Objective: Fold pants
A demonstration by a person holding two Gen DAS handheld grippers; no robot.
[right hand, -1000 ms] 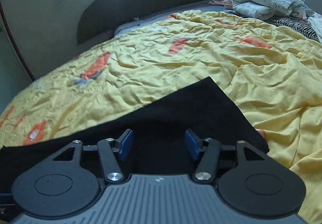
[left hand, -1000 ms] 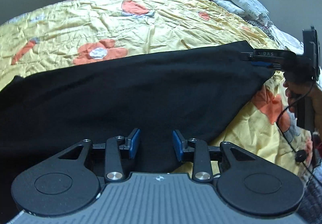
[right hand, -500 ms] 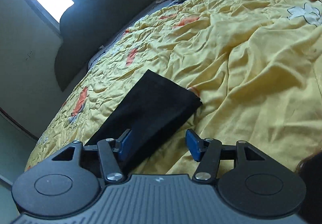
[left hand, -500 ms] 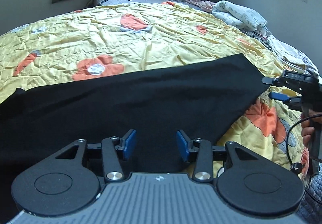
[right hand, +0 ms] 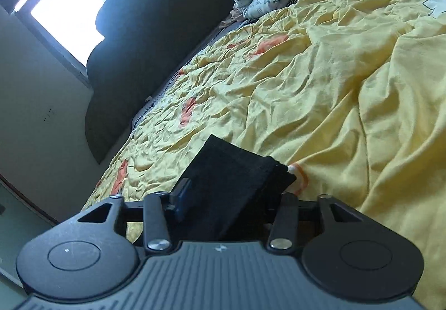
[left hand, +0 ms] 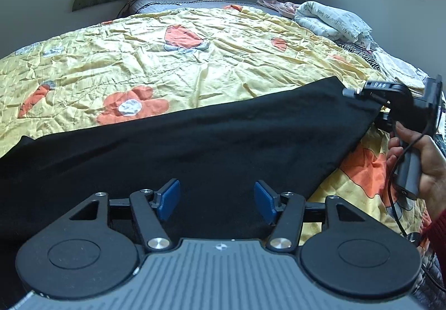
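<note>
Left wrist view: left tool (left hand: pixel 217 200) wide over black pants (left hand: pixel 195 142); right tool (right hand: pixel 228 202) around their end.

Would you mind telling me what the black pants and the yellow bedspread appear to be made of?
Black pants: seemingly a soft matte knit or fleece; they show no sheen and drape limply. Yellow bedspread: probably thin woven cotton or polyester, slightly glossy, with many fine crisp creases and printed orange flowers.

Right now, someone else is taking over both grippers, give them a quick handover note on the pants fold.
Left gripper: open, empty, over the near edge of the pants.
Right gripper: fabric of the pants' right end sits between its fingers; whether it is clamped cannot be told.
Pants lie in a long black band across the yellow bedspread.
Done: pants laid out lengthwise.
Left: carry the right end across and fold.
</note>
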